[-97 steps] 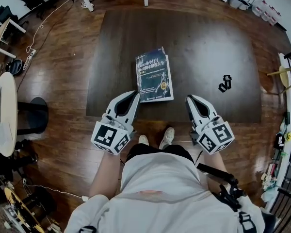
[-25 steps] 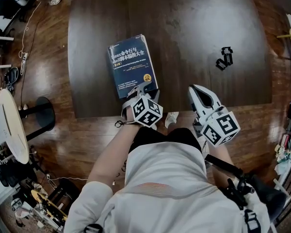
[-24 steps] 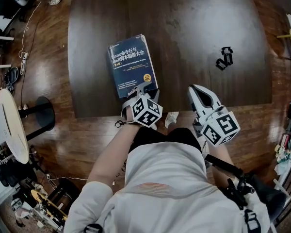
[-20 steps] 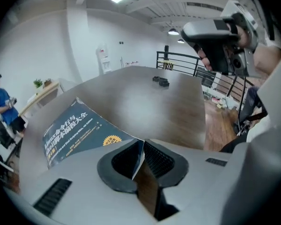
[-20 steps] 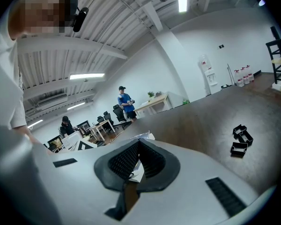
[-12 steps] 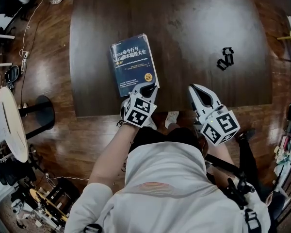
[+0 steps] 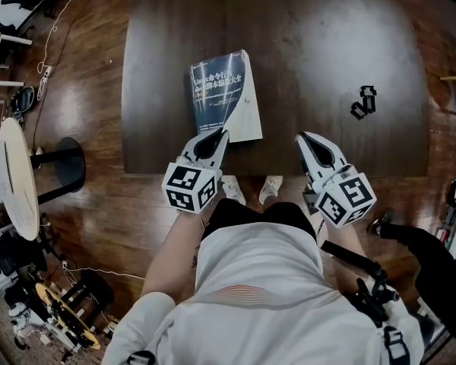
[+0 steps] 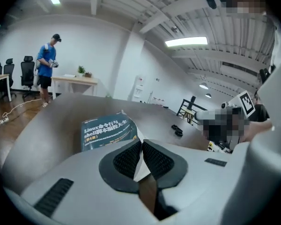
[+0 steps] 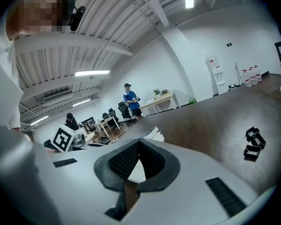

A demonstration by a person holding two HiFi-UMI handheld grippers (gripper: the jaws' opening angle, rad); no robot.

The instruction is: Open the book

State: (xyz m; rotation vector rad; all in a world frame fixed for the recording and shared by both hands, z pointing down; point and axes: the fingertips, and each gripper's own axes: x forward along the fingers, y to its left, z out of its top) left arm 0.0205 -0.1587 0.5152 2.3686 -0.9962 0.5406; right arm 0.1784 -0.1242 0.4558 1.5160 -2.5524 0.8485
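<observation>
A blue-covered book [image 7: 216, 90] lies on the dark table [image 7: 327, 52] near its front edge. Its cover is raised off the block, and a white page [image 7: 248, 120] shows at the right. My left gripper [image 7: 216, 135] is at the cover's near edge, and its jaws are closing with that thin edge between the pads. In the left gripper view the pads [image 8: 129, 157] pinch a pale sliver, with the blue cover [image 8: 105, 131] tilted up beyond. My right gripper [image 7: 304, 138] hovers shut and empty at the table's front edge, right of the book; its view shows fanned pages [image 9: 152, 134].
A small black clip-like object [image 7: 362, 102] lies on the table's right side. The wearer's feet [image 7: 270, 187] stand under the front edge. A round white table [image 7: 11, 181] stands at the left. A person in a blue shirt [image 8: 48, 64] stands far off by desks.
My left gripper has shut on the cover's near edge, rolled and risen. The cover has lifted and a white page now shows. The right gripper has barely shifted.
</observation>
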